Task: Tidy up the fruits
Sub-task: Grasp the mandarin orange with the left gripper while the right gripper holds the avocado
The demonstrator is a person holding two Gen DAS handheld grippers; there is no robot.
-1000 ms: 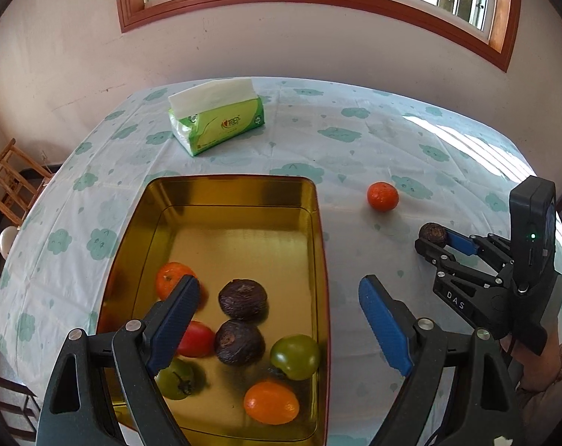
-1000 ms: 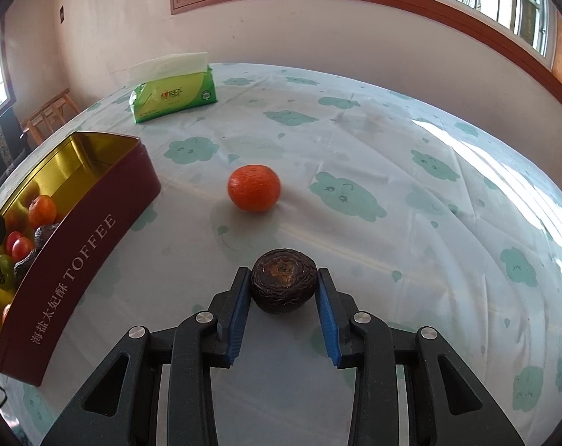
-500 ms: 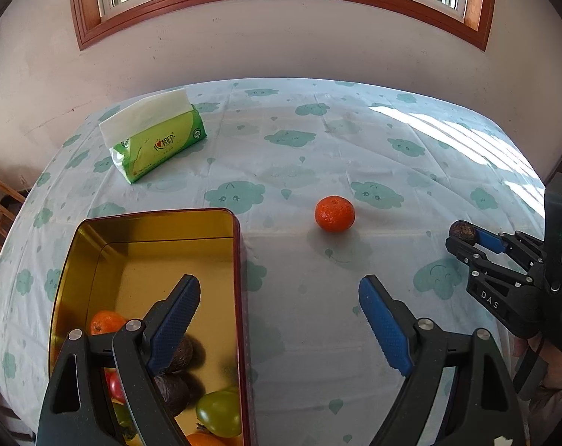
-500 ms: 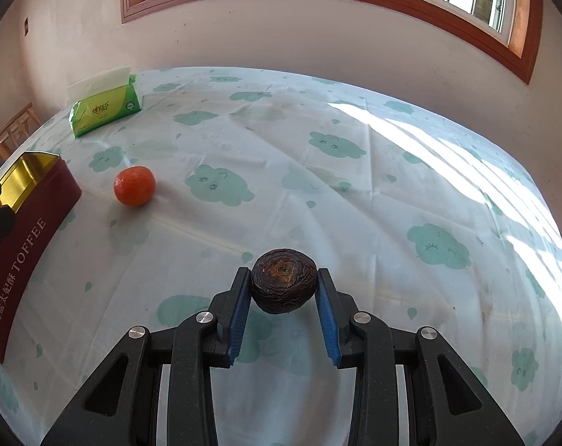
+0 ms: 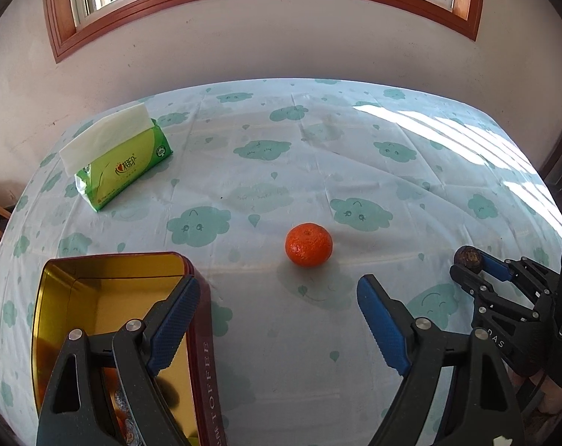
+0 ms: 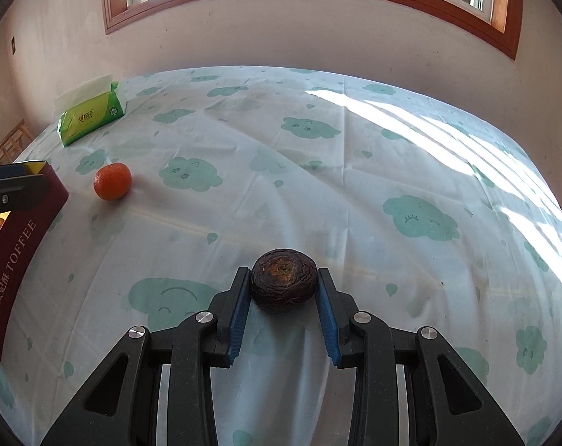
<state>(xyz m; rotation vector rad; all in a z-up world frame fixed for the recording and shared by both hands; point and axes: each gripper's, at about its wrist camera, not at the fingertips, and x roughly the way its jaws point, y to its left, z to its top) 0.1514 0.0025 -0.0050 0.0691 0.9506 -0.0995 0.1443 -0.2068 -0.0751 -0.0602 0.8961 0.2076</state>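
Tangerine (image 5: 309,245) lies between toffee tin (image 5: 203,334) and tissue pack (image 5: 121,165); nothing blocks it.

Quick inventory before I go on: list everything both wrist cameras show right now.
Tangerine: one, orange, loose on the tablecloth, right of the tin.
Dark wrinkled fruit: one, brown-black, clamped in the right gripper.
Toffee tin: one, maroon outside, gold inside, left side; fruit inside, mostly hidden.
Tissue pack: one, green, far left.
Tablecloth: one, white with green clouds.
Left gripper: open, empty, short of the tangerine.
Right gripper: shut on the fruit.
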